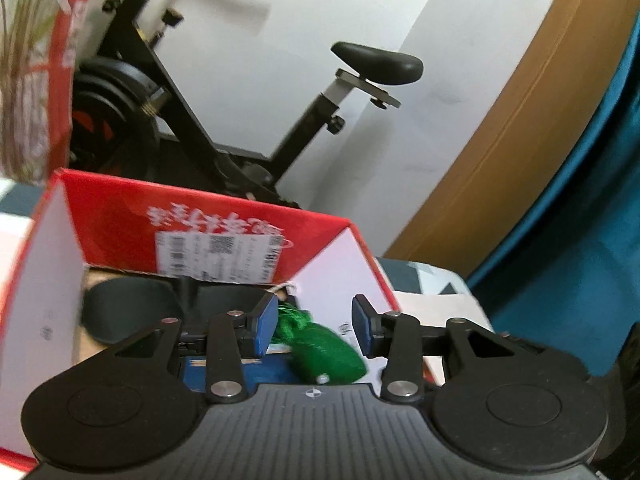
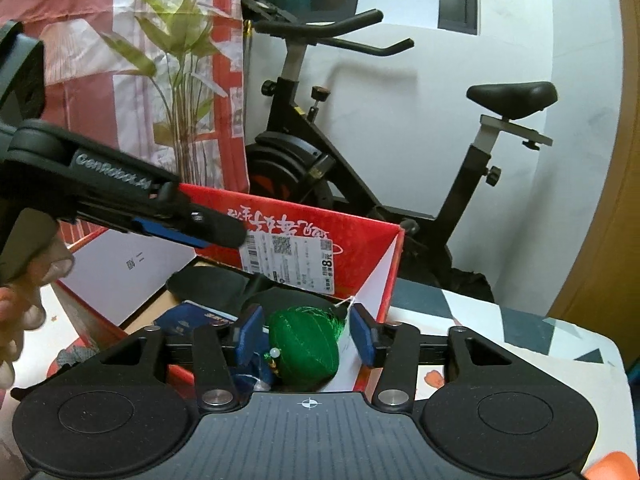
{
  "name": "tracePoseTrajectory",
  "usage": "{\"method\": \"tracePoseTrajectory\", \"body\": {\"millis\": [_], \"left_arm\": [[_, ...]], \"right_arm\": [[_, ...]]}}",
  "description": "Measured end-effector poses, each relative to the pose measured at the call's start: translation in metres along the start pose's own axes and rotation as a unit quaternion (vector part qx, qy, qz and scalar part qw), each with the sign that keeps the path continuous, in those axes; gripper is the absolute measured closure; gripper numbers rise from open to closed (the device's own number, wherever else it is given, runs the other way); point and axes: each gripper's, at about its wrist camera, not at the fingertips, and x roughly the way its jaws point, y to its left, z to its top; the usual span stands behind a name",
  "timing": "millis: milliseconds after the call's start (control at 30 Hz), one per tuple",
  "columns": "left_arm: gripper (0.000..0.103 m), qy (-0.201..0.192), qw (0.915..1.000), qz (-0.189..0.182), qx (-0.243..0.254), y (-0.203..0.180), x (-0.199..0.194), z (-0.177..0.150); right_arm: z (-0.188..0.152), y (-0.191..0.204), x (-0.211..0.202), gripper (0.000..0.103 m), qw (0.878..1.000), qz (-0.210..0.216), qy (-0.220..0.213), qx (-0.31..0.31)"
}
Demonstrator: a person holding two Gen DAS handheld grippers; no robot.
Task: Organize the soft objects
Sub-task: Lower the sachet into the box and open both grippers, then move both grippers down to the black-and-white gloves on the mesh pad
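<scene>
Inside the red box (image 2: 340,256), near its right wall, a green tasselled pouch (image 2: 304,346) lies on blue items and a dark one. The right tongs (image 2: 306,334) hang released around it, pads clear of it. The left tongs (image 1: 316,330), also released, hover just above the pouch.

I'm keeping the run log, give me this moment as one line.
stage: green pouch in red box | left gripper: open, above pouch | right gripper: open, pads either side of pouch, contact unclear
</scene>
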Motion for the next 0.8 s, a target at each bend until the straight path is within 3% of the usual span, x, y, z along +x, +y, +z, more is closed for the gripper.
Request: {"method": "tracePoseTrajectory", "body": {"millis": [67,133,233,300,467,800], "left_arm": [[0.050,-0.006,0.9997,0.013,0.019,-0.001,-0.011,-0.001],[0.027,-0.016,0.9988,0.026,0.039,-0.002,-0.025,-0.003],[0.003,-0.037,0.9960,0.050,0.064,-0.003,-0.047,-0.007],[0.000,-0.050,0.9938,0.067,0.073,-0.003,-0.061,-0.010],[0.000,-0.054,0.9891,0.111,0.080,0.000,-0.087,-0.021],[0.000,-0.052,0.9818,0.158,0.092,0.015,-0.133,-0.066]], "right_arm": [[0.000,0.004,-0.007,0.044,1.000,-0.003,-0.008,-0.008],[-0.001,0.008,-0.015,0.029,1.000,-0.010,-0.015,-0.013],[-0.002,0.012,-0.027,0.010,0.999,-0.008,-0.030,-0.007],[-0.003,0.016,-0.036,0.001,0.999,-0.010,-0.040,-0.006],[-0.006,0.026,-0.052,0.000,0.999,-0.011,-0.050,-0.002],[-0.038,0.042,-0.069,0.000,0.998,-0.002,-0.043,0.035]]}}
